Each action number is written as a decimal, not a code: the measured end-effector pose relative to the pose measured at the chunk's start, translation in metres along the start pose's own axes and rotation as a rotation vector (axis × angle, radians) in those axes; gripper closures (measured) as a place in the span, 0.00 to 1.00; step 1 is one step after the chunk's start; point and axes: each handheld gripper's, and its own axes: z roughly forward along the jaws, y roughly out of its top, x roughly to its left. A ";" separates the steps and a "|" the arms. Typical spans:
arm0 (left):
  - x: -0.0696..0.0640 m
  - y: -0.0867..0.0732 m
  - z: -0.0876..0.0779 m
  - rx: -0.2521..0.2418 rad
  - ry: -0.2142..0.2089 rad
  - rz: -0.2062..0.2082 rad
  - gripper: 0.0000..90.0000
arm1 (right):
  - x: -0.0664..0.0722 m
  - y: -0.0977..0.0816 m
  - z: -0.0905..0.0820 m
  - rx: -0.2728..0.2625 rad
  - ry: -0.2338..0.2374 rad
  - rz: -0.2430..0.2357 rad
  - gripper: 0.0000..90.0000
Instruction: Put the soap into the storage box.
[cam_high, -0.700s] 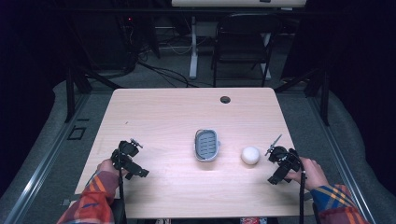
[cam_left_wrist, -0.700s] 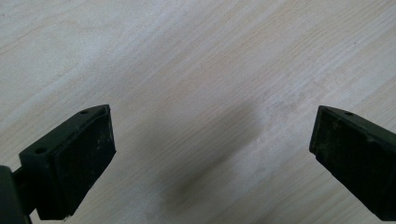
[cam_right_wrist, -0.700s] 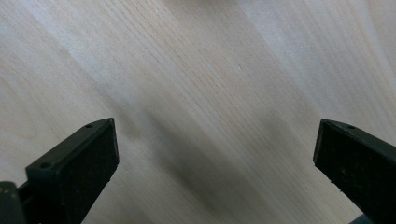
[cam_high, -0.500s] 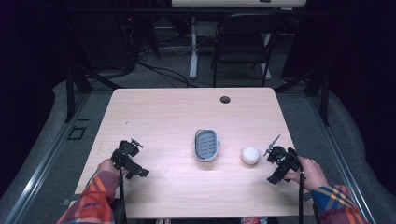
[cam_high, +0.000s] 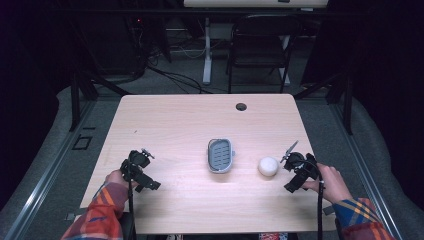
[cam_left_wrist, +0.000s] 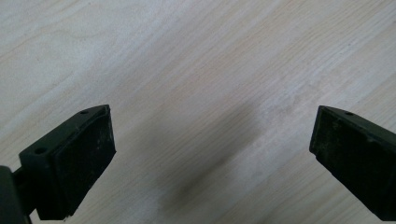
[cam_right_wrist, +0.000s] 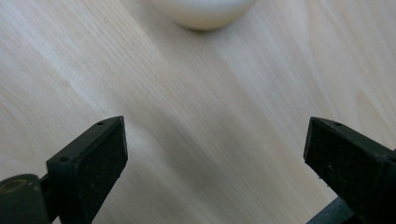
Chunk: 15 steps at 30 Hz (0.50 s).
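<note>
- A small cream-white ball (cam_high: 268, 166) sits on a pale wooden table (cam_high: 175, 120), just to the right of a grey slotted dish (cam_high: 221, 155) at the table's middle.
- The right gripper (cam_high: 289, 152) rests just to the right of the ball, apart from it. Its jaws stand wide and released, with nothing between them; in the right gripper view the ball (cam_right_wrist: 203, 11) lies ahead of them.
- The left gripper (cam_high: 145, 152) is well to the left of the ball, beyond the dish. Its jaws are also spread and empty, over bare wood.
- The ball looks smooth, rounded and light. I judge it may roll or slip away if nudged from one side. The safest hold seems to be across its widest part, with one pad on each side, squeezed gently, since I cannot tell whether it is hard or soft.
- The tabletop is flat, matt light wood grain, with a round cable hole (cam_high: 241, 106) far behind the ball.
- The room beyond is dark: grey carpet, a folding chair (cam_high: 257, 45) and cables (cam_high: 170, 75) behind the table.
</note>
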 end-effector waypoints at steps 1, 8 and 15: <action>0.000 0.000 -0.001 -0.010 0.000 0.004 0.00 | 0.001 0.001 -0.001 -0.015 -0.004 0.002 0.07; 0.000 0.000 0.000 -0.005 -0.004 0.001 0.00 | 0.000 0.011 -0.003 -0.017 -0.013 -0.018 0.06; 0.000 0.001 0.000 0.002 0.000 0.004 0.00 | -0.002 0.019 -0.003 -0.027 0.030 -0.051 0.05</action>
